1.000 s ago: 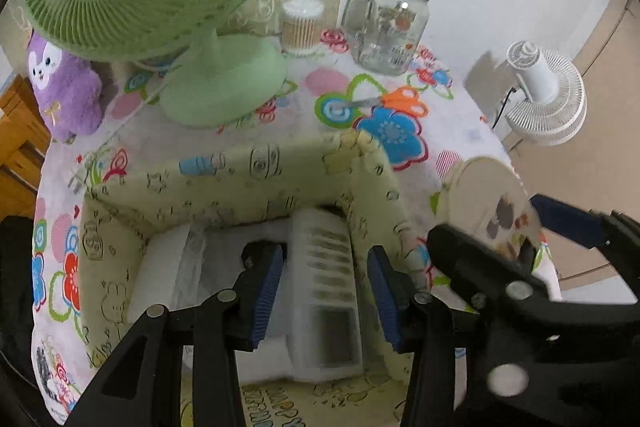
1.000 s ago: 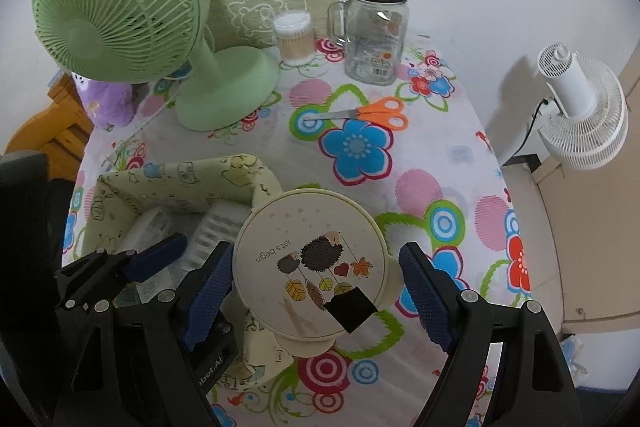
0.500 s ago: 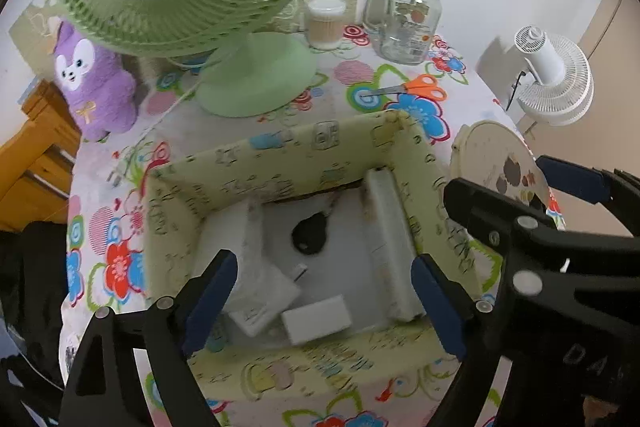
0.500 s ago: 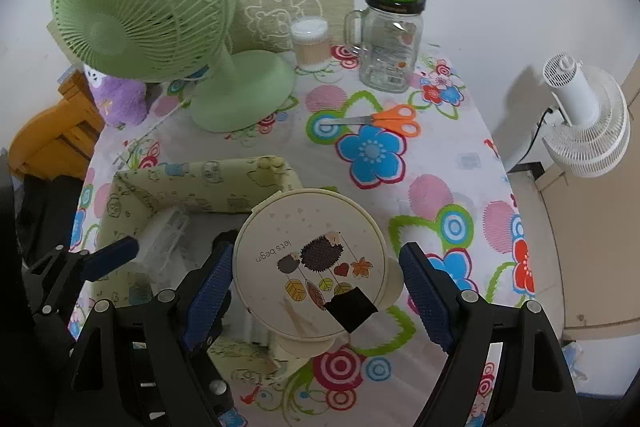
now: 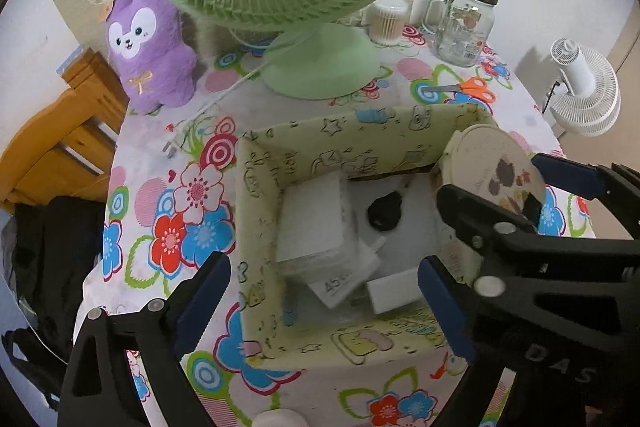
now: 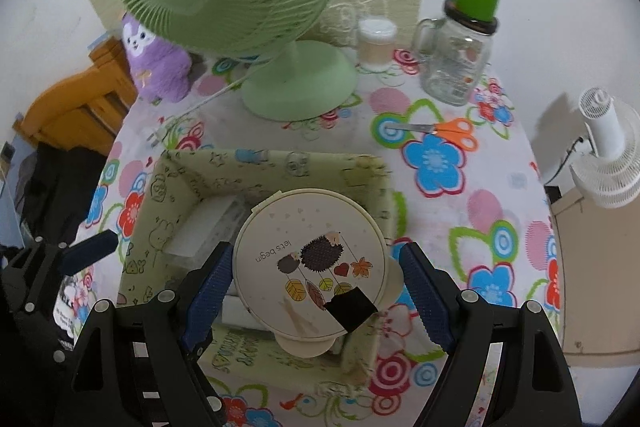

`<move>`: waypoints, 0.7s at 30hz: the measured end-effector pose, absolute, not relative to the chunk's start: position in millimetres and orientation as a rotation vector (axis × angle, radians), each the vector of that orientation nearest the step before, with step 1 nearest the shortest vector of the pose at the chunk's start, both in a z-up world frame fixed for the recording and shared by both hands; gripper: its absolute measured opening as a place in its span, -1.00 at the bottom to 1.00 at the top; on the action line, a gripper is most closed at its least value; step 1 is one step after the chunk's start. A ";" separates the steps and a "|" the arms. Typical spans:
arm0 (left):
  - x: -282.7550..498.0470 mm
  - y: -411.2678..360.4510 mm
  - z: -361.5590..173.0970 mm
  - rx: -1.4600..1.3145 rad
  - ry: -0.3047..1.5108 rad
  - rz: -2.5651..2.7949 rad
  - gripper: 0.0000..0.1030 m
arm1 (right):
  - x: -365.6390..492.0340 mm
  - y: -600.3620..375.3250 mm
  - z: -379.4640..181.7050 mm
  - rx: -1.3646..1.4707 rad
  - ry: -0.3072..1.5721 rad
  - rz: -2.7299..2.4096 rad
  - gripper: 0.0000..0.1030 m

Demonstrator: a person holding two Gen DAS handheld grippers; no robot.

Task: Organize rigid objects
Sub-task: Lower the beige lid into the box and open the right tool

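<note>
A pale green fabric storage box (image 5: 304,151) (image 6: 264,163) stands on the flowered tablecloth. It holds white boxes (image 5: 312,223), a black object (image 5: 385,211) and a small white block (image 5: 394,289). My right gripper (image 6: 316,293) is shut on a round cream container with a hedgehog print (image 6: 310,263), held over the box's right side; it also shows in the left wrist view (image 5: 496,167). My left gripper (image 5: 320,295) is open and empty above the box's near wall.
A green desk fan (image 5: 320,63), a purple plush toy (image 5: 148,43), a glass jar with a green cup on it (image 6: 460,59), a cotton swab tub (image 6: 376,43) and orange scissors (image 6: 444,129) stand behind. A white fan (image 6: 608,163) is off the table's right edge.
My left gripper released a white box into the storage box, opened wide and drew back and left. My right gripper carried the round container left, over the box.
</note>
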State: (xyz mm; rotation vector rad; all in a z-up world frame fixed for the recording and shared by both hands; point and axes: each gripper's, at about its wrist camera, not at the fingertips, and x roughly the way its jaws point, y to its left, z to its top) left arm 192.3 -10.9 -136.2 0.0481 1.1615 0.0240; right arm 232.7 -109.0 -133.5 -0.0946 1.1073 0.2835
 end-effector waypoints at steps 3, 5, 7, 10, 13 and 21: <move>192.7 -7.4 -139.4 0.071 1.169 0.026 0.87 | 235.7 -101.3 -141.2 -0.100 1.123 0.290 0.64; 193.4 -5.3 -141.9 0.072 1.178 0.024 0.87 | 238.0 -96.3 -147.0 -0.099 1.137 0.295 0.64; 194.5 -3.0 -144.3 0.069 1.185 0.024 0.87 | 240.3 -91.6 -152.9 -0.098 1.150 0.300 0.64; 196.3 0.5 -147.1 0.065 1.192 0.024 0.88 | 242.7 -86.6 -158.2 -0.101 1.159 0.304 0.64; 197.8 4.0 -148.3 0.052 1.189 0.035 0.88 | 246.4 -82.7 -165.9 -0.095 1.182 0.305 0.65; 197.9 4.4 -154.2 0.044 1.200 0.023 0.88 | 251.9 -81.4 -183.7 -0.072 1.235 0.301 0.66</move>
